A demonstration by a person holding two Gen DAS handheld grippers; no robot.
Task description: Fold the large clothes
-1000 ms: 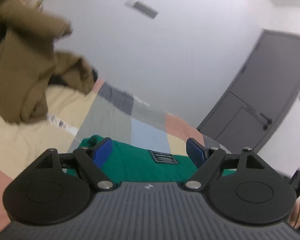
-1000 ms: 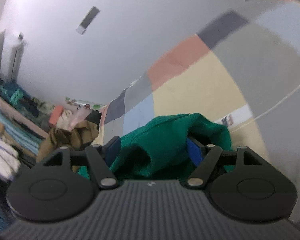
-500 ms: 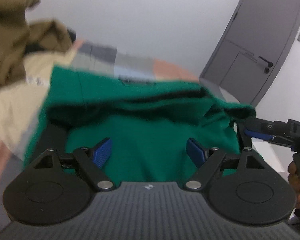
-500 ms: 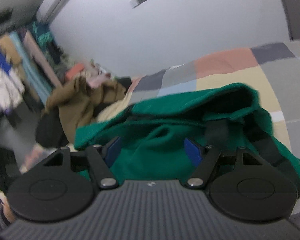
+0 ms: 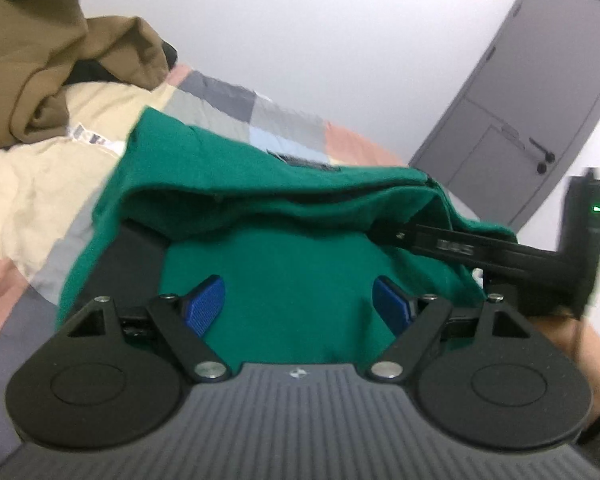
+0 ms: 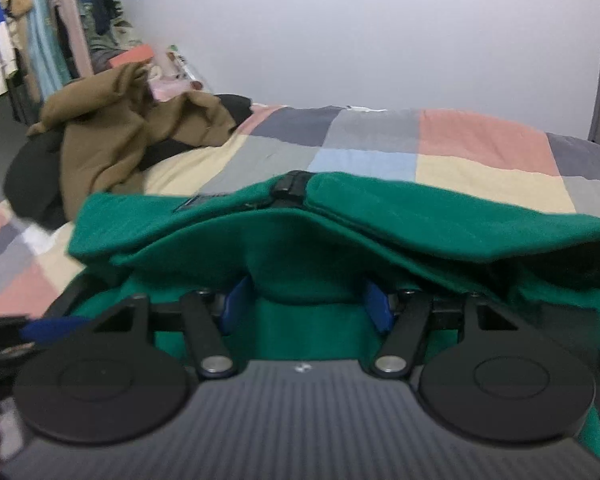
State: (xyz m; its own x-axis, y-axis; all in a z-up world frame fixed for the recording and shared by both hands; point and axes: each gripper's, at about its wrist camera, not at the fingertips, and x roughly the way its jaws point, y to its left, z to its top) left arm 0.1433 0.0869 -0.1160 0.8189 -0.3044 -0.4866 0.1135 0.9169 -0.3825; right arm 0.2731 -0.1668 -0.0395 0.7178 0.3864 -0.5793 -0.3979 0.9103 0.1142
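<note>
A large green fleece garment with a black zipper and a dark label lies on a patchwork bedspread; it fills the left wrist view and the right wrist view. My left gripper is open, its blue pads spread wide over the green cloth. My right gripper is open too, its blue pads on either side of a hump of green cloth, under a raised flap. The right gripper also shows in the left wrist view, reaching into the garment's right side.
A brown garment pile over black clothing lies at the bed's far left, also seen in the left wrist view. Hanging clothes stand beyond it. A grey door is at right. The bedspread stretches behind.
Both cameras have swung from the wall down onto the bed. The green garment now lies spread under both grippers, and the right gripper has reached into its right side.
</note>
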